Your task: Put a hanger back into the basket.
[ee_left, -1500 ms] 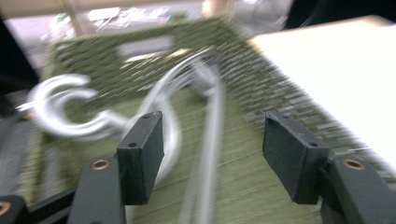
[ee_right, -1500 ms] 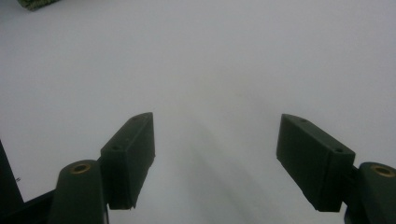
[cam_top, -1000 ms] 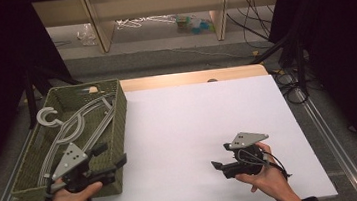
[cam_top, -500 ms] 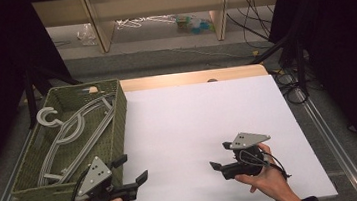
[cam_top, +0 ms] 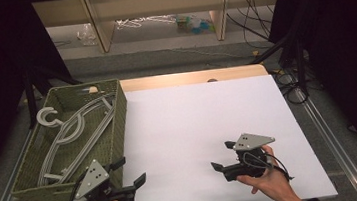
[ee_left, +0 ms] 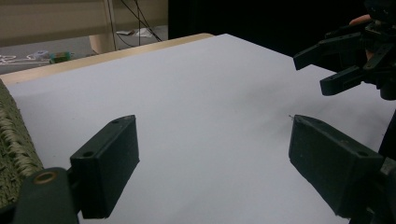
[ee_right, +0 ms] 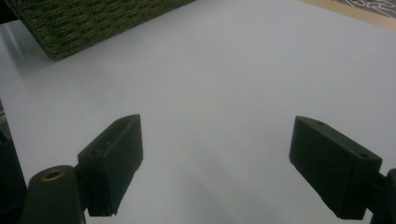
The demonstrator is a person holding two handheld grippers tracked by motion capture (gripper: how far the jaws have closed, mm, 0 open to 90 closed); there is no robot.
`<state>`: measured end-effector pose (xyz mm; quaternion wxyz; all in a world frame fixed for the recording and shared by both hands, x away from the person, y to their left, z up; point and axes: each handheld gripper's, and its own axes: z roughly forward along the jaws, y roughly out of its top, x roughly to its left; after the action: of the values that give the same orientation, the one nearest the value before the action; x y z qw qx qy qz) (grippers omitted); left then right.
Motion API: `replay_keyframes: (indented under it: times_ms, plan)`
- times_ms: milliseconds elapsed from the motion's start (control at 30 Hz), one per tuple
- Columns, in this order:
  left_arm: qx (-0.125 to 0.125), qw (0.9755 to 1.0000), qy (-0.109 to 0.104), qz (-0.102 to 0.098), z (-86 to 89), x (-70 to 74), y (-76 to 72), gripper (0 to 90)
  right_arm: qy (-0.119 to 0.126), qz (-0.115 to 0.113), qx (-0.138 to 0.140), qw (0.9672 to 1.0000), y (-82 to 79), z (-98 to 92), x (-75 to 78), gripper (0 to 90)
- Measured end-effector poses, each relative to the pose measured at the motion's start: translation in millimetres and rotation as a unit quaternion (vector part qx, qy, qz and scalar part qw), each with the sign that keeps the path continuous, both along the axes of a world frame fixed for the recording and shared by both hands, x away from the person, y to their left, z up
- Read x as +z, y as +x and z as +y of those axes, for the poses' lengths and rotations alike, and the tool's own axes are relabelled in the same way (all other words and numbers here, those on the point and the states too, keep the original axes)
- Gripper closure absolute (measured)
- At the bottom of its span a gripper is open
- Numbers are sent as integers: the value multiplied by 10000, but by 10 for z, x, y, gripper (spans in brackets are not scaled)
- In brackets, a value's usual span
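In the high view the left tongs (cam_top: 129, 171) sit at the lower left of the frame, just off the near right corner of the green woven basket (cam_top: 118, 117). Their jaws stand wide apart with nothing between them and point toward the right of the frame, across the white surface (cam_top: 204, 123). The right tongs (cam_top: 221, 156) rest at the lower right, jaws likewise spread and empty, pointing toward the left of the frame.

The grey hangers (cam_top: 77, 134) lie stacked in the basket, in the left half of the frame. Their long axis runs on a diagonal from the lower left of the basket up toward its upper right, and a hook (cam_top: 47, 117) curls at the basket's upper left.

From the left tongs, the hangers lie up and to the left in the frame, just past the basket wall, so these jaws face away from them. The left hand is clearly the nearer one; the right tongs are well apart from the basket, with bare surface between.

A pick would likely call for the left tongs to turn back toward the basket and close across a hanger's arm rather than along it.
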<state>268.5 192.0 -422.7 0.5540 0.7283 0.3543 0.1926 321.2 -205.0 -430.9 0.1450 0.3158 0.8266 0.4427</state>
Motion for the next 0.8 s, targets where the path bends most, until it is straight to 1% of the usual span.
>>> replay_keyframes:
  times_ms: [33,100,167,200,233,267,300,333,400,433,533,600,633,667,733,767,800]
  plan:
    - [-20,10000,49,-23,4,-3,-2,160,20,12,12,10000,-13,-11,0,177]
    - [-45,10000,30,-13,4,-11,-12,160,39,4,-17,10000,-41,-36,-4,177]
    - [-69,9999,77,-43,8,-13,-24,160,50,-2,-55,10000,-66,-53,-7,177]
    - [-54,10000,42,-30,5,-17,-32,160,33,-3,-62,10000,-75,-61,-9,177]
    - [-60,10000,43,-26,7,-17,-37,160,67,26,-63,10000,-93,-69,-12,177]
    - [-116,9999,1,-59,6,-23,-35,161,62,29,-67,10000,-109,-78,-14,176]
    - [-121,9999,3,-60,7,-23,-37,160,67,20,-86,9999,-131,-88,-17,175]
    - [-79,9999,83,-42,15,-15,-53,161,84,35,-83,9999,-141,-91,-17,175]
    - [-82,9999,56,-55,17,-19,-60,161,102,9,-79,9999,-174,-109,-17,174]
    - [-87,9999,58,-58,22,-21,-64,161,175,33,-62,9998,-185,-108,-21,173]
    - [-2,10000,-18,12,25,-30,-80,160,162,-21,-124,9998,-231,-145,-15,171]
    - [5,10000,-53,1,31,-38,-77,161,180,-23,-138,9997,-259,-163,-23,170]
    - [-42,10000,-5,-43,44,-35,-71,161,197,-15,-153,9997,-272,-169,-24,171]
    - [-22,10000,51,-42,50,-27,-76,160,205,-19,-151,9997,-290,-181,-25,171]
    - [-29,10000,43,-49,51,-28,-75,161,279,-7,-118,9995,-316,-187,-33,171]
    - [-27,10000,50,-45,51,-29,-75,161,264,33,-86,9996,-329,-197,-25,171]
    - [-81,9999,17,-64,46,-37,-66,161,276,-5,-131,9995,-336,-193,-28,171]
